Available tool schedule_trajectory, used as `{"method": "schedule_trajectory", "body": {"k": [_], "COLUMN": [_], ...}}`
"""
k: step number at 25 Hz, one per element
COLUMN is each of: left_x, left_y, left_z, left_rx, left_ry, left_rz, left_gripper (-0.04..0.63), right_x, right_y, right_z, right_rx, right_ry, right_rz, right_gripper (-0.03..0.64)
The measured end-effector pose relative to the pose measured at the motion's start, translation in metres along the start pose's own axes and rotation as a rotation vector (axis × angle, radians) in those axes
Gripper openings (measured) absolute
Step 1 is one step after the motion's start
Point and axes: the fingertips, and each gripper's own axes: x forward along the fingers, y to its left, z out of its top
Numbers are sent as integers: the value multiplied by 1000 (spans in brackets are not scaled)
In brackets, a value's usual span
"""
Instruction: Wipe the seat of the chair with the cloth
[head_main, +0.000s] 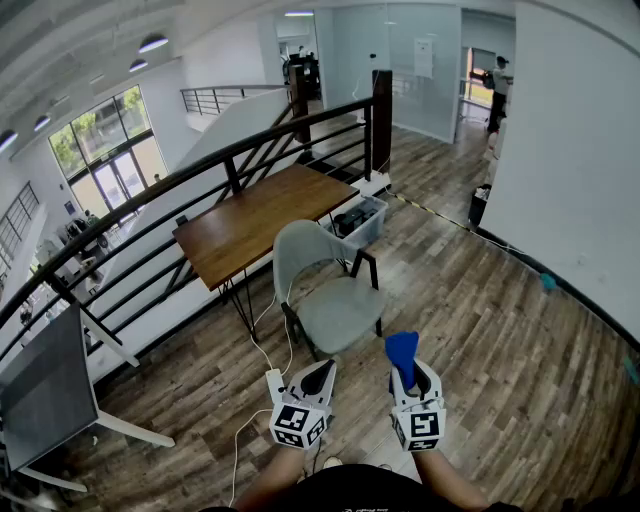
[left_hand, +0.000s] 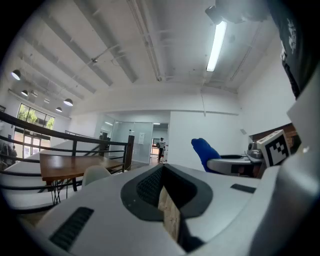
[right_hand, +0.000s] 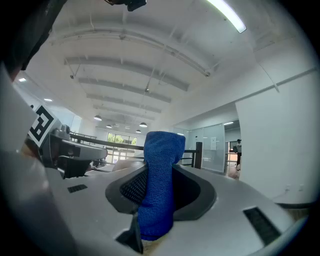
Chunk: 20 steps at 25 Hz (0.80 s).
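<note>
A wooden table (head_main: 262, 218) stands beside a black railing (head_main: 200, 170), with a clear storage box (head_main: 358, 222) at its right end. A white power strip (head_main: 274, 383) lies near. A black bin (head_main: 479, 205) sits far right.

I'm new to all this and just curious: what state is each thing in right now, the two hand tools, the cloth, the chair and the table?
Left tool: shut, holding nothing.
Right tool: shut on the cloth.
Cloth: blue, bunched, sticking up out of the right tool, not touching the chair.
Chair: upright, seat bare, next to the table.
Table: standing, top bare.
</note>
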Motion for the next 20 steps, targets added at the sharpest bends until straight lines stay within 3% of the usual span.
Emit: {"method": "schedule_trajectory", "body": {"k": [9,14,20], "left_x": [5,4,1], "left_y": [1,3,8], "left_z": [-3,-11,-12], "left_rx": [24,-31,-24], "left_ry": [21,40,40], "left_rz": [-24,-18,-27], "left_gripper": [2,2,2], "right_x": [7,7,8], "right_y": [10,16,25], "right_z": [1,-3,-3], "right_rx": [-4,35,38], "right_ry": [-13,-15,-16], "right_rz": [25,50,57], "right_gripper": [130,130,130]}}
